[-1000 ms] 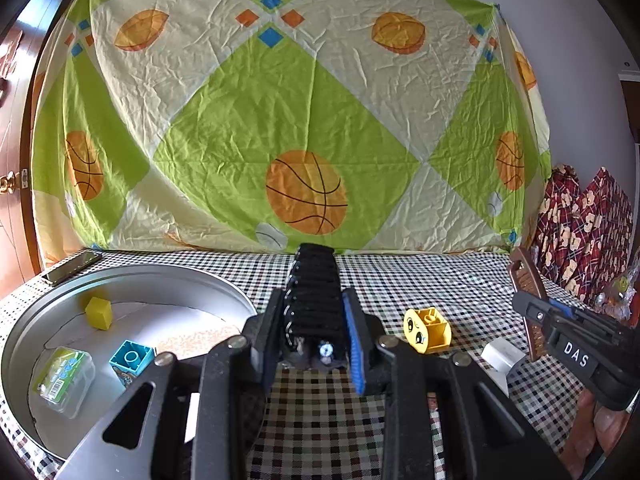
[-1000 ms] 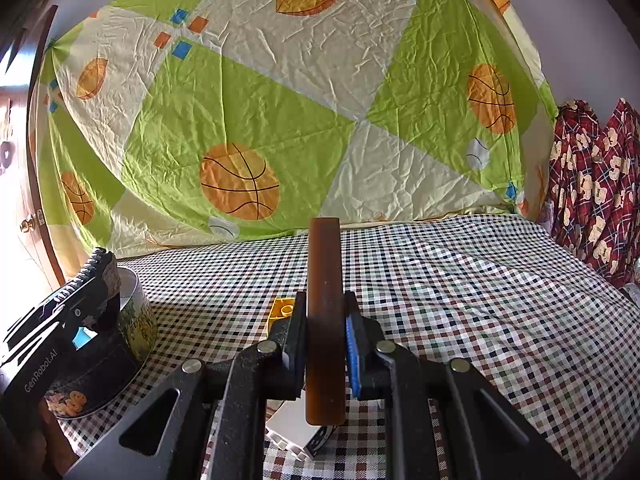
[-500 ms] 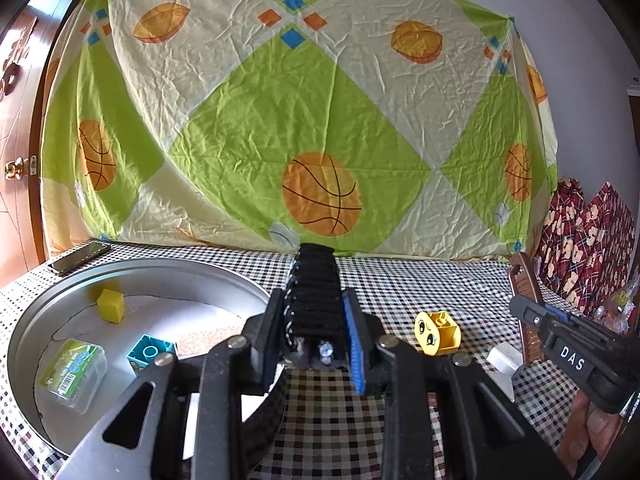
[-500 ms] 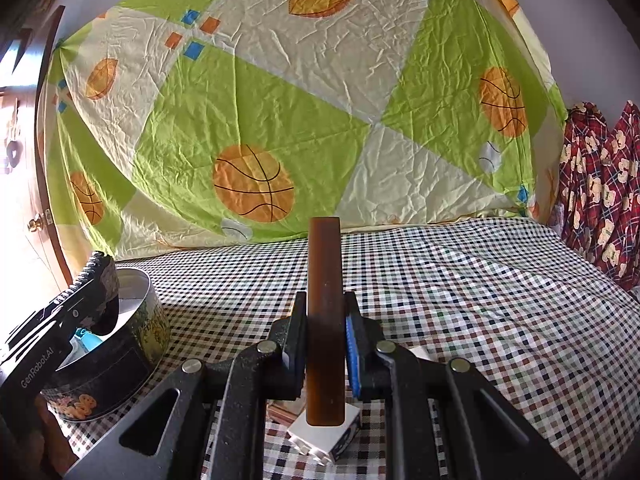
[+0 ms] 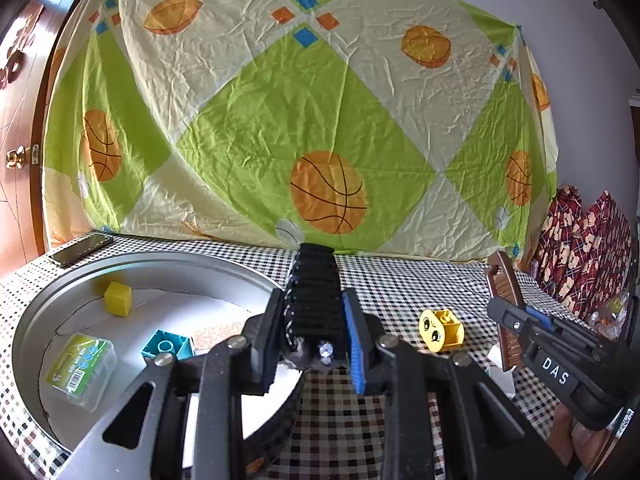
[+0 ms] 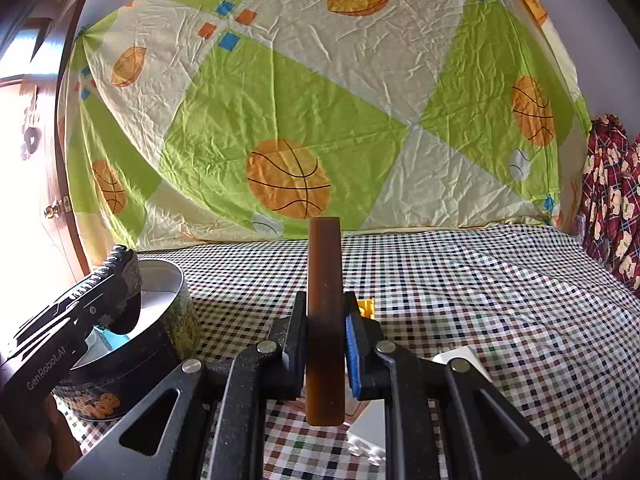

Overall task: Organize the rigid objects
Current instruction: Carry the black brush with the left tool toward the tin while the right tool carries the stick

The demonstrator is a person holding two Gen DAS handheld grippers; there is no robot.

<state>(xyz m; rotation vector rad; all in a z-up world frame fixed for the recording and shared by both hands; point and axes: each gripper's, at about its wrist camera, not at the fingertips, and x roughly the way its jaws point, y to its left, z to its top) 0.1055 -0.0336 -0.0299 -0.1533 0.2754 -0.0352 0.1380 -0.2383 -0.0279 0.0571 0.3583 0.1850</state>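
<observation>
My left gripper (image 5: 314, 320) is shut on a black toothed comb-like piece (image 5: 316, 288) that sticks out forward over the right rim of a round metal tin (image 5: 36, 320). In the tin lie a yellow cube (image 5: 118, 299), a teal brick (image 5: 165, 346) and a clear box with a green label (image 5: 80, 366). My right gripper (image 6: 325, 320) is shut on a brown comb (image 6: 324, 280), held edge-on above the checked cloth. From the right wrist view the left gripper (image 6: 116, 300) hangs over the tin (image 6: 176, 312).
A yellow toy brick with a face (image 5: 440, 330) sits on the checked cloth (image 6: 480, 280) between the grippers. A white brick (image 6: 372, 432) lies under the right gripper, and a white block (image 6: 460, 356) beside it. A phone (image 5: 80, 249) lies behind the tin. Red patterned fabric (image 5: 580, 248) is at the right.
Both grippers have drifted left toward the tin, each still shut on its load. The tin now fills more of both views, and the white brick has slid lower under the right gripper.
</observation>
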